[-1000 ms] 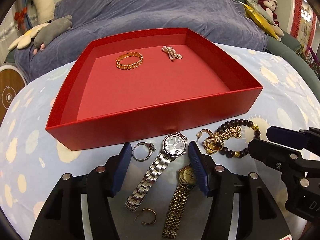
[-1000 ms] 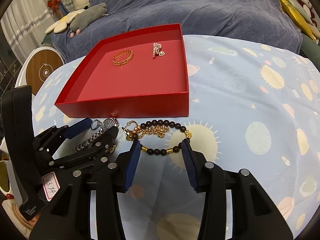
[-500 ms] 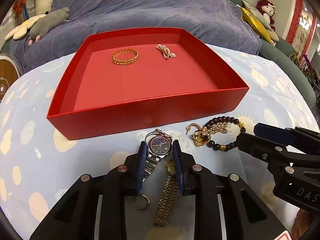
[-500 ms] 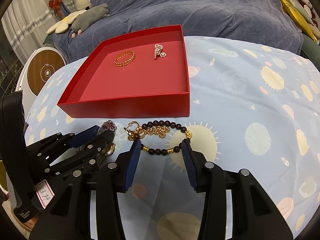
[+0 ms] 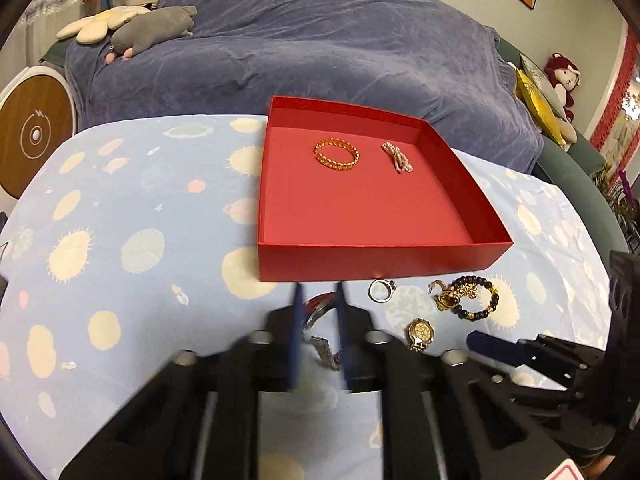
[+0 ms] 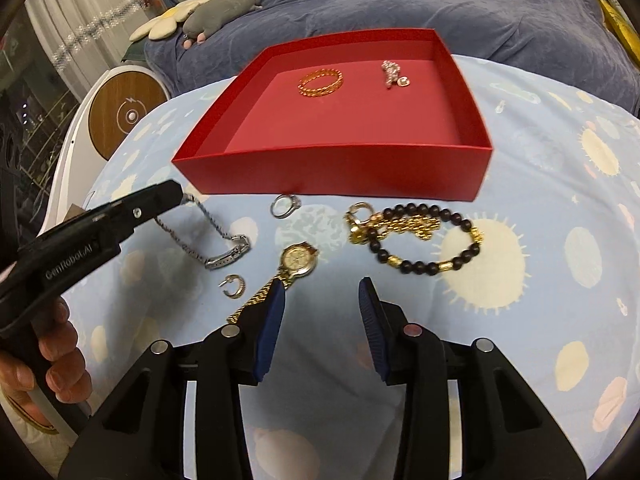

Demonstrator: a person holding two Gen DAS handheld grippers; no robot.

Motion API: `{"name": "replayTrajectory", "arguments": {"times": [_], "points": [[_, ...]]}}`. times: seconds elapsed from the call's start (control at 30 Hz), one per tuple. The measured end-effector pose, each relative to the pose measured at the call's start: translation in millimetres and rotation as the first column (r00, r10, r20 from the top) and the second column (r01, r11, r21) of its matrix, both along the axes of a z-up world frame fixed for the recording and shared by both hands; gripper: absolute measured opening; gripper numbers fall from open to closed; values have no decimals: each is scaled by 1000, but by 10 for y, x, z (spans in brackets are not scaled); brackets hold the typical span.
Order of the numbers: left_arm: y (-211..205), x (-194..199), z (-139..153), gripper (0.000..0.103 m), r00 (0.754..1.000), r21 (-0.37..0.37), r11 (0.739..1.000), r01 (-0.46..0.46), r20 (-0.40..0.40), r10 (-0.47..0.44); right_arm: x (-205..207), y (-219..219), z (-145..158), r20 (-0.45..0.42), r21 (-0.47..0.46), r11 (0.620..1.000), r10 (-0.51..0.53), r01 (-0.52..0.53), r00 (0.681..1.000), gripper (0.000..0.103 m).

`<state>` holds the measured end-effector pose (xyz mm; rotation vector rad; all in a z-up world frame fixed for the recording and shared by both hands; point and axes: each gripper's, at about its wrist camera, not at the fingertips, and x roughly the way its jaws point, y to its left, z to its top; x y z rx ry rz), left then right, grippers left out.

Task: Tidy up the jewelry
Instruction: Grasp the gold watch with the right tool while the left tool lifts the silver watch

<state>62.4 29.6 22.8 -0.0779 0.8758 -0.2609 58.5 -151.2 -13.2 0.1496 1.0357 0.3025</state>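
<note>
Between left claw [image 5: 318, 312] pads, silver watch [image 5: 318, 312] half-hidden

My left tongs [image 5: 318, 304] are clamped on the silver watch [image 6: 218, 236], pinching its case between the blue pads while its band hangs from them. They angle downward, and a bare hand [image 6: 44, 364] grips their handle. My right tongs [image 6: 320, 300] also point down, jaws apart with nothing between them after closing in a little just now.

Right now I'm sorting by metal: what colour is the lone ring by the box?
Silver ring, clearest in right wrist view.
</note>
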Motion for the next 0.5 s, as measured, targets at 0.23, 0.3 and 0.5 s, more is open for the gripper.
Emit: {"name": "replayTrajectory", "arguments": {"times": [0.23, 0.3, 0.5], "points": [[118, 6, 5, 0, 1000, -20, 1000, 4, -21, -4, 44, 172, -97, 10, -36, 999, 13, -12, 1000, 35], [143, 8, -49, 0, 999, -22, 1000, 0, -50, -1, 67, 181, -92, 15, -33, 999, 9, -9, 1000, 35], [237, 28, -321, 12, 989, -36, 998, -44, -141, 38, 128, 253, -110, 56, -81, 997, 4, 0, 998, 25]]}}
